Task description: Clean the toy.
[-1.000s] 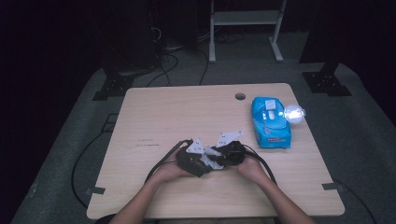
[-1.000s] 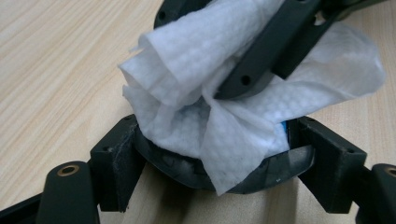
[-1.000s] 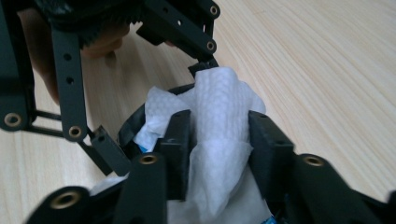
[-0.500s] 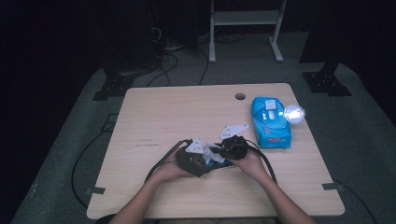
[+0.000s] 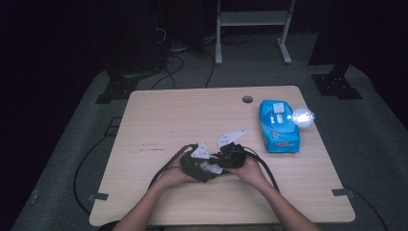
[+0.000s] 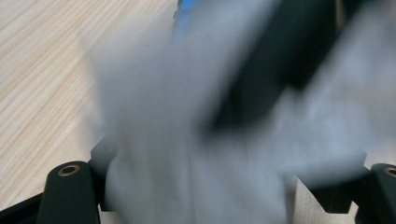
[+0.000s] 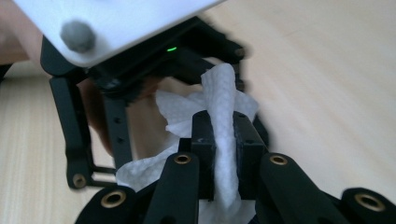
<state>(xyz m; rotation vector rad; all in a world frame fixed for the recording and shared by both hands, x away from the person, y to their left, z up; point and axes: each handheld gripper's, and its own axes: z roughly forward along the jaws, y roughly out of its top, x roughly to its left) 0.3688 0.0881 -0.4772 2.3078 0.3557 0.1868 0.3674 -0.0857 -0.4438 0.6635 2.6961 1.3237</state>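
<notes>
- Together, the left gripper [image 5: 195, 166] and the right gripper [image 5: 233, 156] met low over the near middle of the pale wooden table [image 5: 192, 115], each held in one of the person's hands.
- Between them in the high view lay a crumpled white paper tissue [image 5: 211, 167], touching both.
- Seen from the right gripper view, the right gripper [image 7: 222, 140] had its jaws closed on a twisted strand of that tissue [image 7: 222, 107], which ran up between the black pads.
- Just beyond it stood the left gripper [image 7: 116, 84], its white plate on top and a green light lit on its body.
- From the left gripper view, blurred white tissue [image 6: 187, 140] filled the space between the jaws; whether the left gripper [image 6: 224, 186] clamped it could not be told.
- Well apart, at the table's far right, lay a blue plastic pack of wipes [image 5: 279, 126] with a bright reflection beside it.
</notes>
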